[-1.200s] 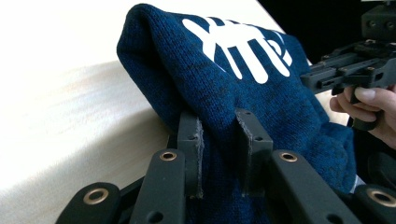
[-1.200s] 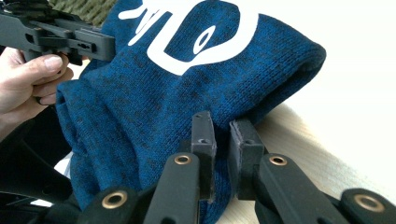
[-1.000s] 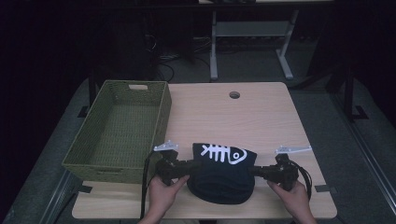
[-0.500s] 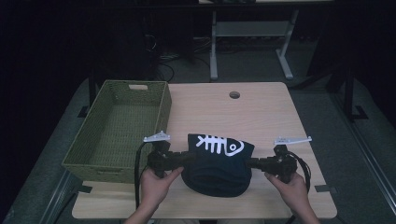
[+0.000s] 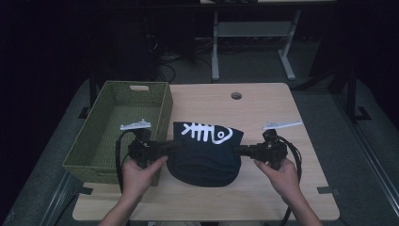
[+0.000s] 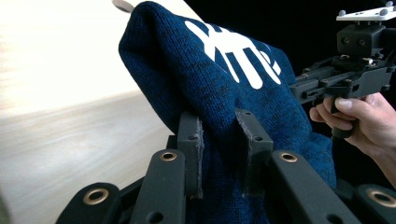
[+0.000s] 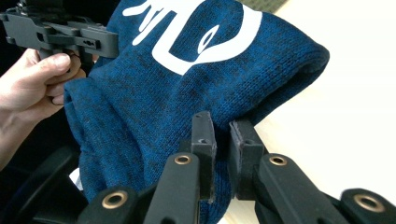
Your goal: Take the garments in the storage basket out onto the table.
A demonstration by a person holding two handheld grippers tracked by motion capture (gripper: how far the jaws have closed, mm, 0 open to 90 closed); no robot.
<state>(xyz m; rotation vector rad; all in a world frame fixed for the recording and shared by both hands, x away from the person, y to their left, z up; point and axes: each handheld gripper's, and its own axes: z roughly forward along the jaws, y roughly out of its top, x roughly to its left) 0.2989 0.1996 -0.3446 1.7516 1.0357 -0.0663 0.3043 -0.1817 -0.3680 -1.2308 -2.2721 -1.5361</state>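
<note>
Both my grippers have risen since the earlier frame, lifting one dark blue knitted garment with a white fish-skeleton print off the one pale wooden table; left gripper and right gripper each pinch an edge; one green woven basket stands unmoved at left.

Table near edge: I see the sweater hiding it.
Fishbone print: cropped at my right gripper view's top.

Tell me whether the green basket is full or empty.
Empty: the high view shows the green basket's bare woven floor, nothing inside.
</note>
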